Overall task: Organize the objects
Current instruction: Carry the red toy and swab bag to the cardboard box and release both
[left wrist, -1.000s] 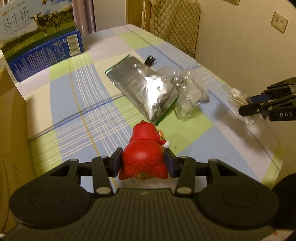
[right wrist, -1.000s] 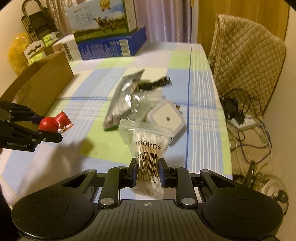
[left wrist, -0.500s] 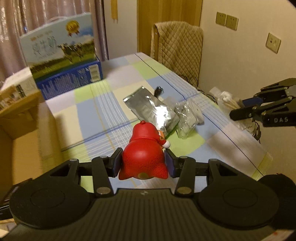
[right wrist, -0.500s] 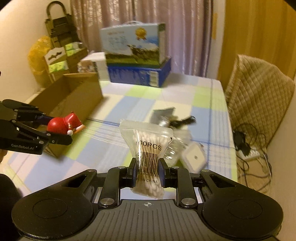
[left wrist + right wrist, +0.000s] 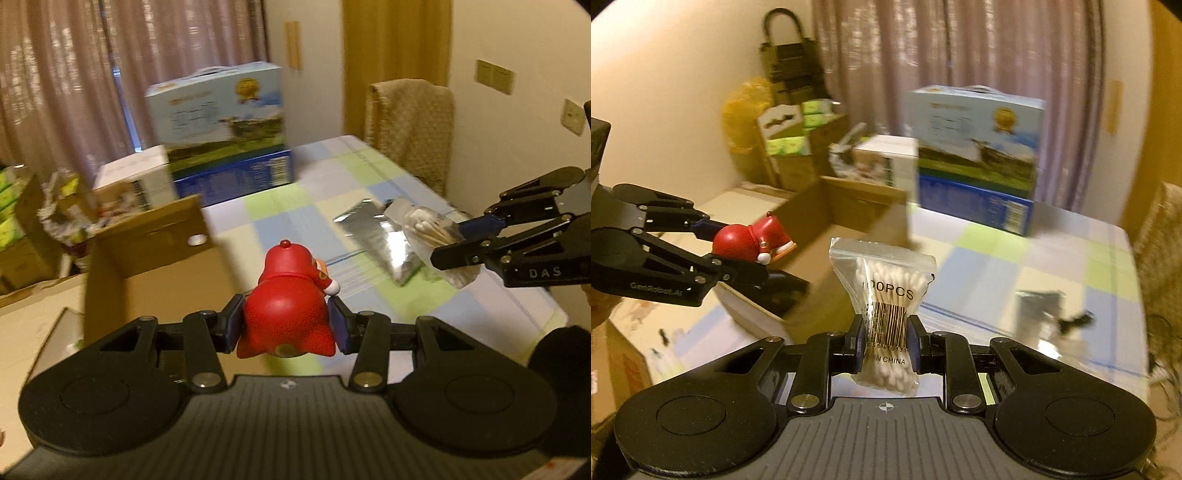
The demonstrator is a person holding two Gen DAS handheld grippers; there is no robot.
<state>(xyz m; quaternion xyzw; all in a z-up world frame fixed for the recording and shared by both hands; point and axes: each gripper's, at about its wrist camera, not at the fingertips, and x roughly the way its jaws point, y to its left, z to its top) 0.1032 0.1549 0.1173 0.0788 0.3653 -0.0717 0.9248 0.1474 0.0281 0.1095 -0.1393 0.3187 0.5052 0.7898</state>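
My left gripper point(image 5: 286, 325) is shut on a red toy figure point(image 5: 286, 306) and holds it in the air by the near corner of an open cardboard box point(image 5: 147, 251). In the right wrist view the left gripper point(image 5: 738, 254) and the toy point(image 5: 746, 242) hang over the box point(image 5: 849, 221). My right gripper point(image 5: 884, 343) is shut on a clear bag of cotton swabs point(image 5: 884, 295), held above the table. It shows at the right of the left wrist view point(image 5: 458, 240) with the bag point(image 5: 428, 229).
A silver foil pouch point(image 5: 376, 236) lies on the checked tablecloth point(image 5: 303, 206). A blue milk carton box point(image 5: 221, 129) stands at the far end, a white box point(image 5: 136, 181) beside it. A padded chair point(image 5: 410, 122) stands at the right edge. Clutter fills the left.
Both grippers have risen and swung left toward the cardboard box, each still holding its object. The box has come into view near the left gripper.
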